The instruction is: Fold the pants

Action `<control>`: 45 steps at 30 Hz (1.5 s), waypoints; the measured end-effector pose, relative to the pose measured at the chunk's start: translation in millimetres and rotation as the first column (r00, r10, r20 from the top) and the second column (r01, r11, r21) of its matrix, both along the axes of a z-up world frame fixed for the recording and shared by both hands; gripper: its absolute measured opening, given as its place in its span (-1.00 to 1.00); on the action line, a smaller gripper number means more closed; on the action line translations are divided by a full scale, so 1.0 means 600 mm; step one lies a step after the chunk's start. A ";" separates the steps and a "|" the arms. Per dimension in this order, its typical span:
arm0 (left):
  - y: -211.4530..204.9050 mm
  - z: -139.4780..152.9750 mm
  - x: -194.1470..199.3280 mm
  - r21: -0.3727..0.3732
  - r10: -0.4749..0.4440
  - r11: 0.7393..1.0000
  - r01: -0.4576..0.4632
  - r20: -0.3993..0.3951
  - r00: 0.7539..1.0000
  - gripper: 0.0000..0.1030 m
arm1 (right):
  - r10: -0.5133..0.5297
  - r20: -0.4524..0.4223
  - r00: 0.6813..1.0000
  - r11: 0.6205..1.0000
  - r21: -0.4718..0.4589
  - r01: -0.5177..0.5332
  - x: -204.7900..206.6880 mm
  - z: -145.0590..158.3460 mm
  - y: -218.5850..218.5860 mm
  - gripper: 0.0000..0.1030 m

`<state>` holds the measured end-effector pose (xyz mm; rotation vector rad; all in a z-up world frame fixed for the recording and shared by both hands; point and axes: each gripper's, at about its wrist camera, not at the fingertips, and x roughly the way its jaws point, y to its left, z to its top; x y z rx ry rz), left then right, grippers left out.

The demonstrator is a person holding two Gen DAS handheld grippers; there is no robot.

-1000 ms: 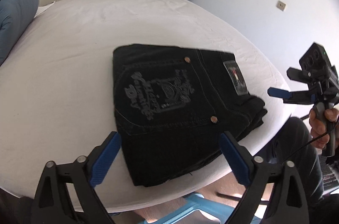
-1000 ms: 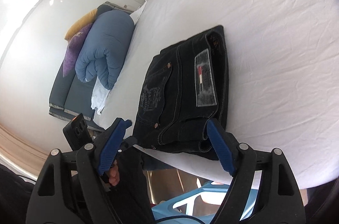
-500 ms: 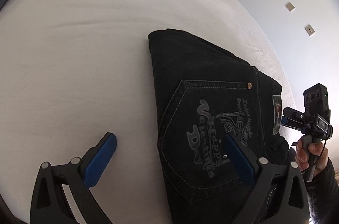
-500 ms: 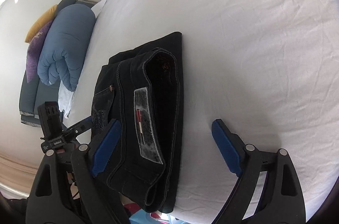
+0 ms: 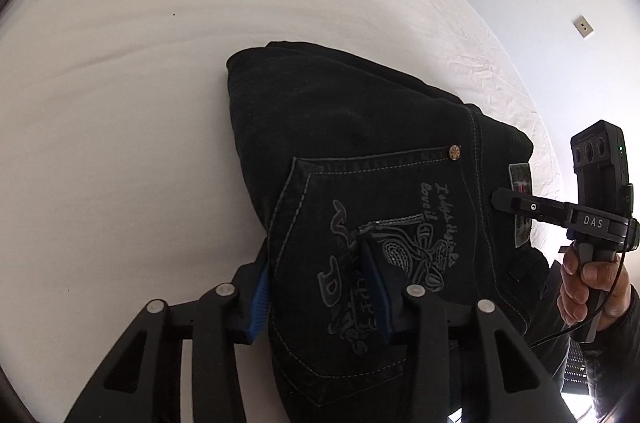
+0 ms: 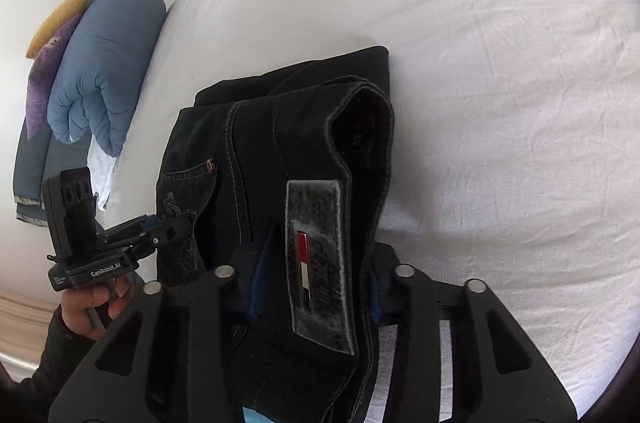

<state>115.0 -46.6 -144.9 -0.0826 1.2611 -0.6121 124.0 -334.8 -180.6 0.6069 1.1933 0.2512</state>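
Black denim pants (image 5: 360, 159), already a compact folded stack near the bed (image 5: 120, 83) edge. We see L tongs (image 5: 320, 287) & R tongs (image 6: 316, 287) both clamped on it; probably only placement left.

"DAS" is printed in pale letters on the black body of the right gripper (image 5: 502, 203), seen at the right of the left wrist view. "GenRobot.AI" is printed in white on the body of the left gripper (image 6: 176, 223), at the near left of the right wrist view. Ornate grey embroidered lettering is carried on the back pocket (image 5: 384, 247) of the pants (image 5: 360, 143); only "Love" can be partly made out.
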 end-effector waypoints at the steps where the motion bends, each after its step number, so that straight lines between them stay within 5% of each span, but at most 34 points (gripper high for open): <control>1: -0.002 0.005 -0.004 -0.006 0.000 1.000 0.000 0.010 1.000 -0.37 | -0.002 0.006 1.000 1.000 0.002 0.002 -0.002 0.002 -0.001 -0.48; 7: -0.003 0.039 -0.014 -0.032 0.044 0.999 -0.043 0.040 0.998 -0.63 | 0.053 0.105 0.993 0.991 -0.129 -0.039 -0.018 0.054 0.030 -0.68; 13: -0.002 0.126 0.005 -0.083 0.055 0.996 -0.044 0.139 0.989 -0.64 | 0.068 0.223 0.973 0.990 -0.135 -0.038 -0.025 0.145 0.016 -0.70; 20: -0.028 0.183 0.111 -0.083 0.054 0.996 -0.036 0.228 0.972 -0.64 | 0.064 0.308 0.949 0.994 -0.109 -0.032 0.065 0.221 -0.041 -0.70; 24: -0.049 0.159 0.167 -0.047 0.038 0.999 -0.027 0.233 0.972 -0.62 | 0.037 0.289 0.957 0.997 -0.077 -0.016 0.140 0.195 -0.081 -0.69; 29: -0.065 0.076 0.237 0.012 0.046 0.999 -0.049 0.166 0.985 -0.50 | 0.002 0.192 0.981 0.999 -0.050 0.007 0.210 0.098 -0.115 -0.68; 33: -0.068 0.016 0.248 0.054 0.099 0.993 -0.109 0.152 0.983 0.00 | -0.065 0.133 0.989 0.998 0.013 0.064 0.216 0.014 -0.154 -0.40; 35: -0.057 0.010 0.241 0.031 0.131 0.990 -0.138 0.165 0.978 0.18 | -0.090 0.161 0.983 0.992 0.097 0.075 0.206 0.003 -0.174 -0.23; 38: -0.043 0.018 0.226 0.038 0.150 0.986 -0.160 0.190 0.970 0.35 | -0.096 0.183 0.978 0.993 0.088 0.081 0.186 0.015 -0.188 0.12; 39: -0.037 0.032 0.212 0.042 0.157 0.984 -0.170 0.221 0.963 0.35 | -0.104 0.193 0.976 0.993 0.074 0.091 0.178 0.025 -0.192 0.29; 42: -0.017 0.093 0.159 0.048 0.175 0.977 -0.207 0.370 0.912 0.51 | -0.135 0.252 0.958 0.991 0.028 0.132 0.132 0.073 -0.205 0.35; 44: -0.005 0.157 0.108 0.021 0.207 0.967 -0.254 0.516 0.831 0.94 | -0.130 0.333 0.934 0.988 -0.034 0.150 0.090 0.125 -0.205 0.35; 45: 0.000 0.193 0.073 -0.001 0.221 0.961 -0.277 0.606 0.764 0.99 | -0.120 0.387 0.914 0.984 -0.079 0.163 0.067 0.158 -0.199 0.35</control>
